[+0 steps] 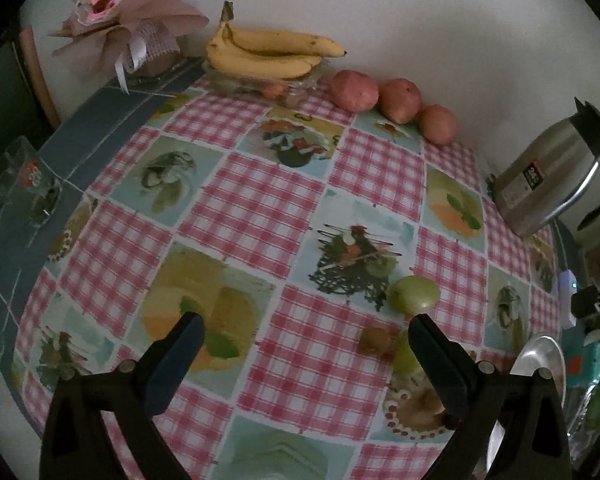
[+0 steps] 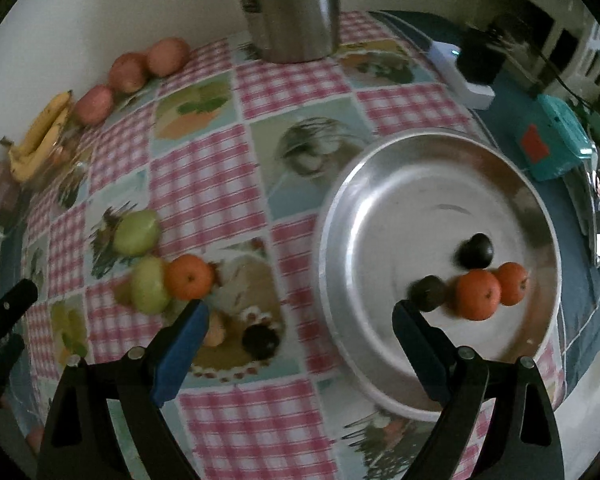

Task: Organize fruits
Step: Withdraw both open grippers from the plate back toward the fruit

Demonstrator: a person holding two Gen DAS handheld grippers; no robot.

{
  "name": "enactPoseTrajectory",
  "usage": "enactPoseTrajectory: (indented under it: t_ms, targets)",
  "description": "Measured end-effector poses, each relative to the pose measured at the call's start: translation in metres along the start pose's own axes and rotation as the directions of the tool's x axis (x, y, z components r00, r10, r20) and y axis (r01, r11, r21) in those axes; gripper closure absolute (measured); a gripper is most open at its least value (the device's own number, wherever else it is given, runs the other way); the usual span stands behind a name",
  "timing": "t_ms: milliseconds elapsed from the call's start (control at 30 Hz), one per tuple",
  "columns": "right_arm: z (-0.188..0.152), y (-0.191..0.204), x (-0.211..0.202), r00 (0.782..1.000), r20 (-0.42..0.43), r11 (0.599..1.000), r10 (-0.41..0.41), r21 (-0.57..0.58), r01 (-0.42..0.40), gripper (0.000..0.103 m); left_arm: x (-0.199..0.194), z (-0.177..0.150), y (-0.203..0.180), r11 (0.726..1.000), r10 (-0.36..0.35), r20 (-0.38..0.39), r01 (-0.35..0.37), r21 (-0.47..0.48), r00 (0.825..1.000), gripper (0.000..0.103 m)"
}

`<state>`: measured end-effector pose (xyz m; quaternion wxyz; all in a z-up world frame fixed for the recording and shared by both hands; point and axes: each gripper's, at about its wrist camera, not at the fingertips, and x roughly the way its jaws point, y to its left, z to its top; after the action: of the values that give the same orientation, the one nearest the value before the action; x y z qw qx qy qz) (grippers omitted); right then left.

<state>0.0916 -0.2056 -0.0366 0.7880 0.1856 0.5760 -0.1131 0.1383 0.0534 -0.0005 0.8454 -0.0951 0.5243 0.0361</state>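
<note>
A round metal tray [image 2: 380, 184] holds two oranges [image 2: 478, 294] and two dark fruits [image 2: 475, 251]. On the tablecloth left of it lie two green fruits [image 2: 137, 232], an orange [image 2: 189, 277], a dark fruit [image 2: 261, 342] and a smaller orange fruit [image 2: 215, 332]. My right gripper [image 2: 300, 316] is open and empty above the tray's left rim. My left gripper [image 1: 306, 330] is open and empty over the cloth, with a green fruit [image 1: 413, 294] just beyond its right finger. Bananas [image 1: 268, 52] and three red apples [image 1: 396, 102] sit at the far edge.
A steel kettle [image 1: 556, 184] stands at the back right by the wall. A wrapped bouquet [image 1: 128, 20] and a clear box [image 1: 24, 176] are at the left. A white charger [image 2: 460, 76] and teal box [image 2: 556, 148] lie right of the tray.
</note>
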Motion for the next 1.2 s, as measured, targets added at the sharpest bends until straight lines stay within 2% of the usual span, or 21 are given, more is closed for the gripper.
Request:
enactPoseTrajectory:
  t_ms: [133, 267, 433, 633, 833, 1000, 1067, 1133, 1200]
  targets:
    - [-0.004, 0.011, 0.002, 1.000, -0.013, 1.000, 0.018, -0.013, -0.019, 0.010, 0.000, -0.004, 0.005, 1.000, 0.018, -0.008, -0.018, 0.023, 1.000, 0.000]
    - [-0.009, 0.015, 0.007, 1.000, -0.024, 1.000, 0.008, -0.009, -0.008, 0.010, 0.006, -0.010, 0.005, 0.999, 0.024, -0.050, -0.023, 0.036, 0.998, 0.000]
    - [-0.012, 0.018, 0.014, 0.998, -0.055, 1.000, 0.000, 0.000, 0.000, 0.010, 0.014, -0.017, -0.009, 0.996, -0.042, -0.105, 0.050, 0.075, 0.994, 0.000]
    - [-0.015, 0.015, 0.022, 0.996, -0.082, 1.000, -0.021, 0.012, 0.022, 0.010, 0.017, -0.020, -0.022, 0.993, -0.044, -0.110, 0.055, 0.102, 0.993, 0.000]
    - [-0.014, 0.010, 0.019, 0.998, -0.069, 0.999, -0.001, 0.046, 0.004, 0.010, 0.028, -0.023, -0.021, 0.996, -0.057, -0.153, 0.068, 0.065, 0.987, 0.000]
    - [-0.013, 0.008, 0.014, 0.999, -0.029, 0.999, -0.013, 0.050, 0.014, 0.010, 0.035, -0.031, -0.032, 0.993, -0.054, -0.177, 0.071, 0.091, 0.983, 0.001]
    - [-0.012, 0.009, 0.013, 1.000, -0.014, 0.999, -0.024, 0.046, 0.024, 0.013, 0.037, -0.032, -0.035, 0.992, -0.074, -0.189, 0.091, 0.082, 0.979, 0.001]
    - [-0.012, 0.008, 0.013, 1.000, -0.009, 0.999, -0.017, 0.044, 0.018, 0.024, 0.039, -0.033, -0.037, 0.990, -0.099, -0.193, 0.116, 0.079, 0.976, 0.001]
    - [-0.012, 0.008, 0.013, 1.000, -0.011, 0.999, -0.007, 0.041, 0.008, 0.029, 0.039, -0.034, -0.039, 0.990, -0.098, -0.185, 0.116, 0.085, 0.978, 0.001]
